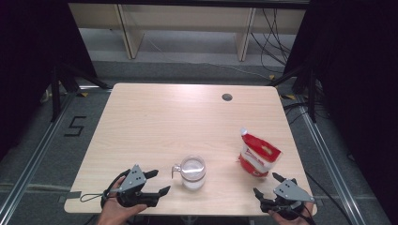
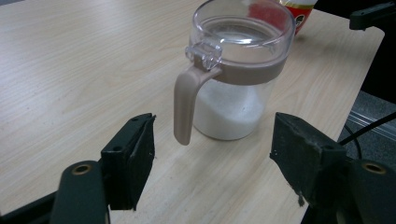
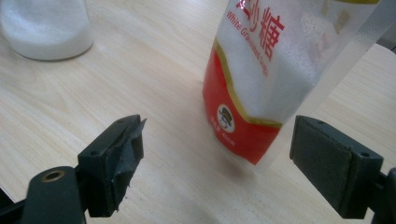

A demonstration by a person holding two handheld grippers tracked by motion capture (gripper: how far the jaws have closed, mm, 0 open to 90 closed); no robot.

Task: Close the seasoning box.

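Left claw (image 1: 158, 183) spread wide, nothing between the jaws, low over the near edge of the counter (image 1: 155, 117). Just ahead of it, a clear sugar jar (image 1: 192, 172) with a taupe band, hinged lid and handle (image 2: 185, 109), upright and about half full of white grains. Handle turned toward this claw, hanging roughly midway between the two pads (image 2: 140, 161) in the left gripper view, but still apart from both.

Right claw (image 1: 268, 183) also gaping and empty, at the near right corner. Directly beyond it, a red-and-white sugar pouch (image 1: 257, 157), standing yet leaning, spout end tipped up and away. In the right gripper view, pouch bottom (image 3: 243, 126) between the jaws' lines but farther off, touching neither.

Likely next: closing on the handle with the left, on the pouch with the right. Risks from here:

- Thin, smooth handle: a pinch too near its free lower end could twist the jar or let it swing, with grains shifting inside.
- Advancing too far before closing: a pad bumping the jar wall and sliding it across the slick counter toward the pouch.
- Soft, slumped pouch: a squeeze low on the body could buckle it, topple it, or push sugar up toward the spout.
- Both things near the front edge: a sideways nudge might carry either off.
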